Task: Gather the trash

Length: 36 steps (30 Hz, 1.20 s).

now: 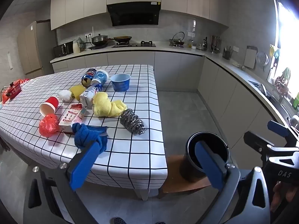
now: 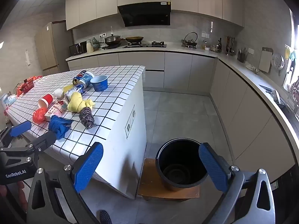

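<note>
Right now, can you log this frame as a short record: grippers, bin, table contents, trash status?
left gripper: open, empty
right gripper: open, empty
black round bucket: on a wooden stool beside the table, looks empty
grid-patterned white table: red paper cup, crumpled red plastic bag, steel wool scrubber, blue cloth, yellow cloth
trash: none collected yet

We see a white tablecloth (image 1: 130, 149) gridded with dark lines, and on it a red paper cup (image 1: 49, 106), a crumpled red plastic bag (image 1: 48, 125), a yellow cloth (image 1: 106, 105), a blue cloth (image 1: 87, 135), a silvery steel scourer (image 1: 133, 121) and a light blue bowl (image 1: 120, 82); the bucket (image 2: 180, 165) beside is black
</note>
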Available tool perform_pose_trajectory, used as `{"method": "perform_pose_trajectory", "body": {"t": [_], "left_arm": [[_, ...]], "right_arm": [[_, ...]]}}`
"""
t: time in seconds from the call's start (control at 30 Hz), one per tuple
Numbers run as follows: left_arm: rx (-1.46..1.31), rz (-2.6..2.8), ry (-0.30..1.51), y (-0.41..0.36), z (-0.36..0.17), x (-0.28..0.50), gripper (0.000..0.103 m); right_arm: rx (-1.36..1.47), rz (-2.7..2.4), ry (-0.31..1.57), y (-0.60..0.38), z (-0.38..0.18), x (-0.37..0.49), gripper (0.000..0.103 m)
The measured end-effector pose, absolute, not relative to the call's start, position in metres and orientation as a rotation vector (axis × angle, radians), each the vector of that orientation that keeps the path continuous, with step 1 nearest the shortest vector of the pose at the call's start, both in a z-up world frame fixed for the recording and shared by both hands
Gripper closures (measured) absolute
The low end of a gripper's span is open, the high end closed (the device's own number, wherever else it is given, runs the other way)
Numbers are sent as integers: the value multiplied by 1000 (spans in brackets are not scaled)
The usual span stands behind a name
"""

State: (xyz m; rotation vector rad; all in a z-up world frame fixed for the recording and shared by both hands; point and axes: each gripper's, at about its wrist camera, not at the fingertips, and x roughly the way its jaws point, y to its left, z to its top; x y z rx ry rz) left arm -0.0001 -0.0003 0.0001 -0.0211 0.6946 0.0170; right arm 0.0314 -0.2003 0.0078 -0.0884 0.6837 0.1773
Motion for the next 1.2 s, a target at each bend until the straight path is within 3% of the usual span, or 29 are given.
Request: {"method": "perform_pose_trajectory", "body": {"t": [1.2], "left_arm": [[-54,11,689,5,-1,5,0]], "right_arm": [[-86,179,679,-205,12,39,0]]}}
